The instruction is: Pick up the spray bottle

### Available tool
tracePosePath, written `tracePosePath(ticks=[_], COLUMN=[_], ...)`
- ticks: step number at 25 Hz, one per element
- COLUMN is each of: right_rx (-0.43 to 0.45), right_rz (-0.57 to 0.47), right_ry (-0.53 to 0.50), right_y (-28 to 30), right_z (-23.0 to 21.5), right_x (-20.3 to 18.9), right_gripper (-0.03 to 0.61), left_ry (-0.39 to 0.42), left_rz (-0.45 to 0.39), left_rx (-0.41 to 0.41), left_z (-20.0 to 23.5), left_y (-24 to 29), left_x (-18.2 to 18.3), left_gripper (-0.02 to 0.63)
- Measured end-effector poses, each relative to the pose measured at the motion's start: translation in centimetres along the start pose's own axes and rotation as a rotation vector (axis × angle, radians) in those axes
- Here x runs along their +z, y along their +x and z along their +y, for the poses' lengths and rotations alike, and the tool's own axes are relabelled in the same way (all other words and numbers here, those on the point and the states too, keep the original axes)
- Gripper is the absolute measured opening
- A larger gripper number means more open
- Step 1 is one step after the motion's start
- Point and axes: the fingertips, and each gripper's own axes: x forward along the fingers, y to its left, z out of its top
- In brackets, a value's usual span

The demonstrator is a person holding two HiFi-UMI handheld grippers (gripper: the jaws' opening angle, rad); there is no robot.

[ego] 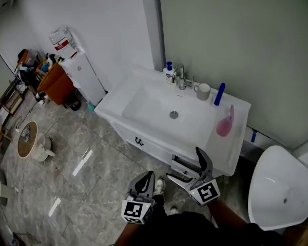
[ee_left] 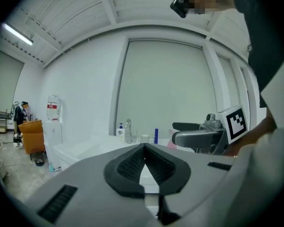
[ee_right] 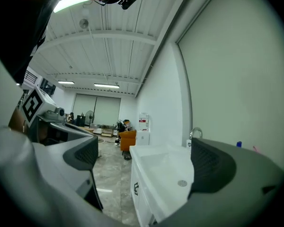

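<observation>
Head view: two grippers low in frame, both in front of the white vanity [ego: 143, 137], neither touching anything. Left gripper [ego: 143, 184] sits at 6 o'clock of the frame, pointing up toward the vanity front. Its jaws are pressed together, and the left gripper view confirms it: pads meet in a closed V [ee_left: 144, 148] with nothing between. Right gripper [ego: 192, 170] is at 2 o'clock of the left one, just beside it, and angled toward the vanity's near edge. Its jaws are spread wide; the right gripper view shows a big gap [ee_right: 146, 160] with only the sink basin [ee_right: 173, 171] and the floor seen through it, nothing held. A dark sleeve [ego: 195, 229] shows at the bottom edge.

Counts on the vanity top: one spray bottle [ego: 225, 123], one blue bottle [ego: 219, 94], one mug [ego: 202, 91], one faucet [ego: 180, 78], one soap pump bottle [ego: 168, 70], one drain [ego: 174, 115] in the basin.

The spray bottle is pink and stands on the counter at 3 o'clock of the drain. It is at 1 o'clock of the right gripper, well apart from both grippers and untouched. The blue bottle is at 12 o'clock of it, near. The mug is at 9 o'clock of the blue bottle, just beside.

One white toilet [ego: 280, 188] at 4 o'clock of the vanity. One water dispenser [ego: 84, 78] and one orange chair [ego: 54, 83] at 10 o'clock.
</observation>
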Motion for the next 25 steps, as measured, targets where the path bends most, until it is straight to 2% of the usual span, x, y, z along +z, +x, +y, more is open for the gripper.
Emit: tracePosePath(ticks=[3,5,9,15,17,20,25], right_rx=[-0.029,-0.050,-0.118,-0.257,-0.312,-0.407,-0.544], right_rz=[0.054,0.082,0.066,0.092,0.090,0.075,0.116], right_ry=[-0.121,-0.167,-0.162,-0.177,-0.141,-0.026,0.004], right_y=[1.5,2.5,4.6,6.1,6.4,6.3,4.9], right_z=[-1.3,-2.0,-4.5,-9.6,-11.4,-14.2,-18.0], right_x=[-0.7,-1.0,-0.6,-0.6,-0.6,-1.1,-3.5], right_gripper=[0.586,0.586,0.586,0.586,0.586,0.586,0.586], left_ry=[0.010,0.013,0.051,0.052,0.058,0.043,0.067], left_rz=[-0.001,-0.002,0.020,0.008,-0.005,-0.012,-0.019], left_rx=[-0.046,-0.075,-0.135,-0.252,-0.297,-0.351,-0.445], left_z=[1.3,2.4,4.4,4.6,4.6,4.7,4.6], left_y=[2.9,4.9,8.9,14.2,15.7,17.9,20.9], left_x=[0.7,1.2,1.8,3.2,4.0,5.1,5.7], left_gripper=[-0.003,-0.003,-0.003,-0.003,-0.003,-0.003,-0.003])
